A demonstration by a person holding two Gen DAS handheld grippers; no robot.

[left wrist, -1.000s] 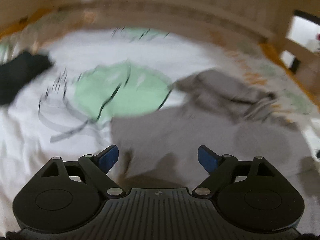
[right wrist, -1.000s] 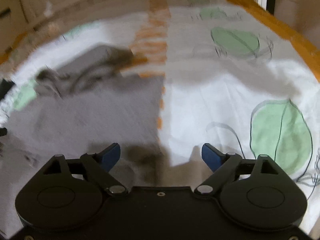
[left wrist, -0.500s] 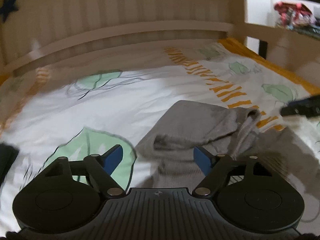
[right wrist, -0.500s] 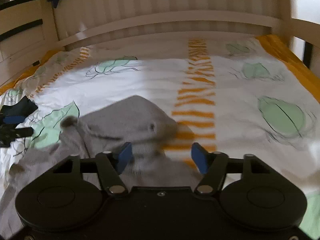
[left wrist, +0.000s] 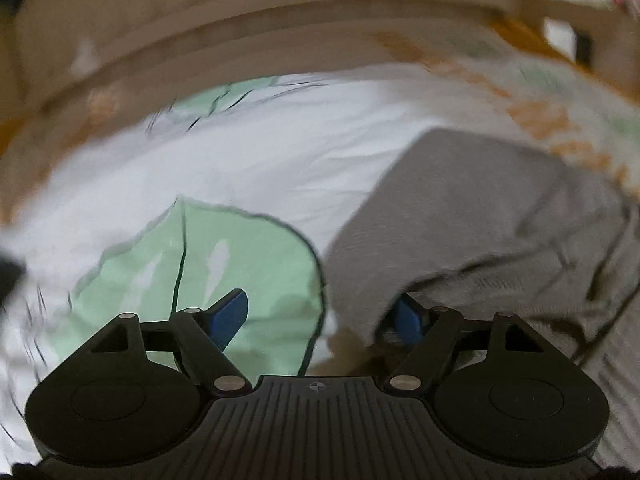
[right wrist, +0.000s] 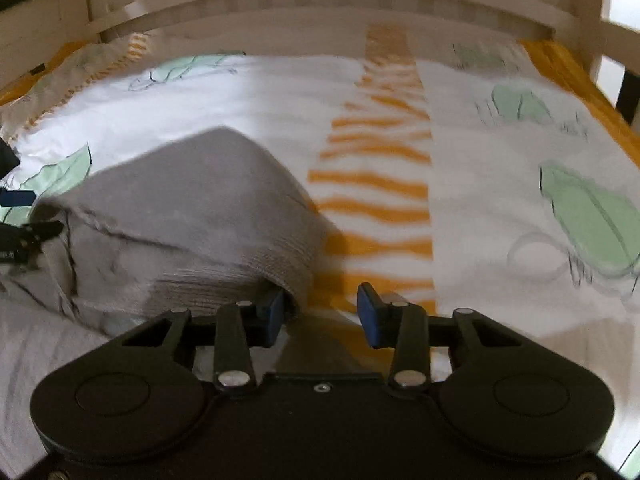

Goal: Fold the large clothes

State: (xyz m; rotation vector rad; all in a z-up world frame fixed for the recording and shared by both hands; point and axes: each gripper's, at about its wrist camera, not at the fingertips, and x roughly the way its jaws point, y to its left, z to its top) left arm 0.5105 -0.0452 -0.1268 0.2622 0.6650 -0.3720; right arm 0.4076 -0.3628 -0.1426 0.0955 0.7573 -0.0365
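Both tools tilt down over the grey garment (right wrist: 192,216) bunched on the leaf-printed bedsheet (right wrist: 500,168), the left gripper (left wrist: 320,318) held wide at its left edge, the right gripper (right wrist: 320,312) (jaws just narrowing, about half spread) at its right corner, neither of the 2 pinching cloth.

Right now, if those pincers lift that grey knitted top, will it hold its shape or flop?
Probably flop: the grey knitted top already lies in soft, sagging folds on the bedsheet. The ribbed knit looks grippy rather than slippery. It seems light.
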